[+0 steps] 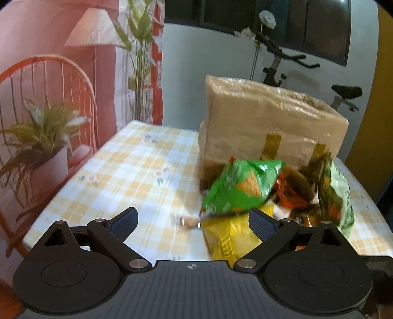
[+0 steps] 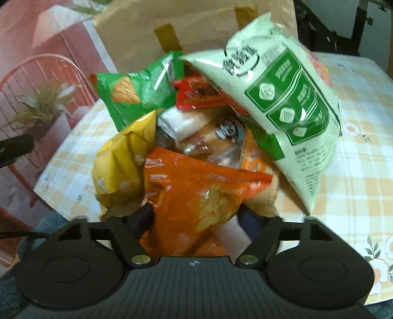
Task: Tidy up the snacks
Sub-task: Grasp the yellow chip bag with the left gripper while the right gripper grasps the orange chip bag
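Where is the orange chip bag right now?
In the right wrist view, the orange chip bag lies at the front of the snack pile, between the right gripper's fingers, with the yellow bag on its left.

Room light dim and flat, warm cast throughout. Window (image 1: 277, 22) behind shows black; no daylight from it.

Left wrist view: motion blur heavy on the green snack bag (image 1: 243, 189) and the cardboard box (image 1: 267, 125); checked cloth on the bench (image 1: 122, 171) smeared, its pattern soft. A pale sheen sits on the cloth near the bottom of the view. Box wrapping throws small glints.

Right wrist view: sharper, though the orange bag (image 2: 196, 196) blurs at its lower end. Glare streaks on the pale green bag (image 2: 282, 98).

Both views: strong fisheye bending, dark vignette in the corners, straight edges bowed.
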